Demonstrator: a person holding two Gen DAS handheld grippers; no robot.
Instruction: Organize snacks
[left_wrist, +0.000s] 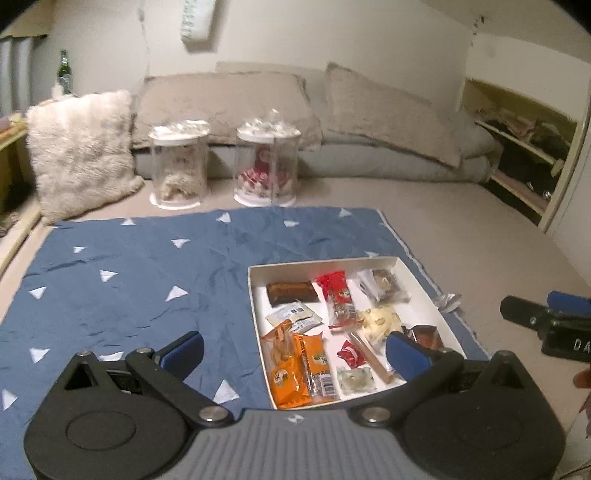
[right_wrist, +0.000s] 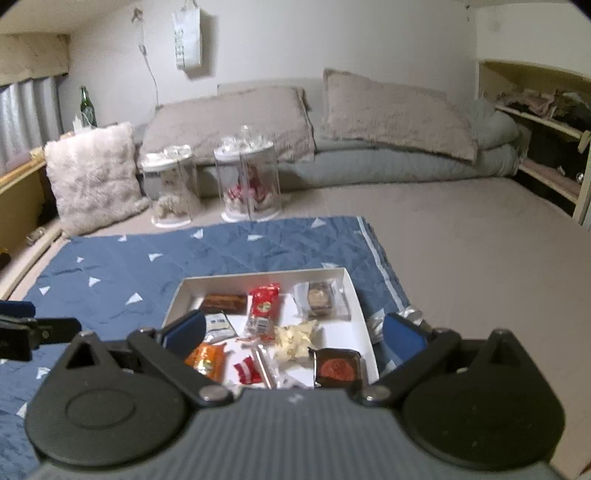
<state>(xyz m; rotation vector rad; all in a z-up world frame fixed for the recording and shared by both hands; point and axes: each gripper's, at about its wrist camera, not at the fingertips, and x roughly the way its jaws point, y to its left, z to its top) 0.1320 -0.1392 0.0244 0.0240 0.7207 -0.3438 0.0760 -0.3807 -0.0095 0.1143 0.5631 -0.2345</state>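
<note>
Low and right of centre in the left wrist view, a white tray (left_wrist: 255, 295) of mixed snacks lies on a blue cloth (left_wrist: 129, 280) spread over a bed. Wrapped items fill it: an orange packet (left_wrist: 291, 373), a red packet (left_wrist: 338, 295), a brown cake bar (left_wrist: 291, 292), a clear pack of pale pieces (left_wrist: 376, 319). All look light, crinkly and soft, likely to slip or crush, so each is best pinched across its flat body or by a sealed end, gently. Toward the upper left of centre, two clear jars (left_wrist: 179, 166) stand near the pillows; their contents are too blurred to name.

Both pairs of tongs hang spread wide and empty. The left tongs (left_wrist: 295, 349) hover over the tray's near left edge, angled forward and down. The right tongs (right_wrist: 293, 332) hover above the tray's near half, pointing along it, with the dark round-labelled packet (right_wrist: 338, 367) just inside the right finger (right_wrist: 402, 334).
</note>
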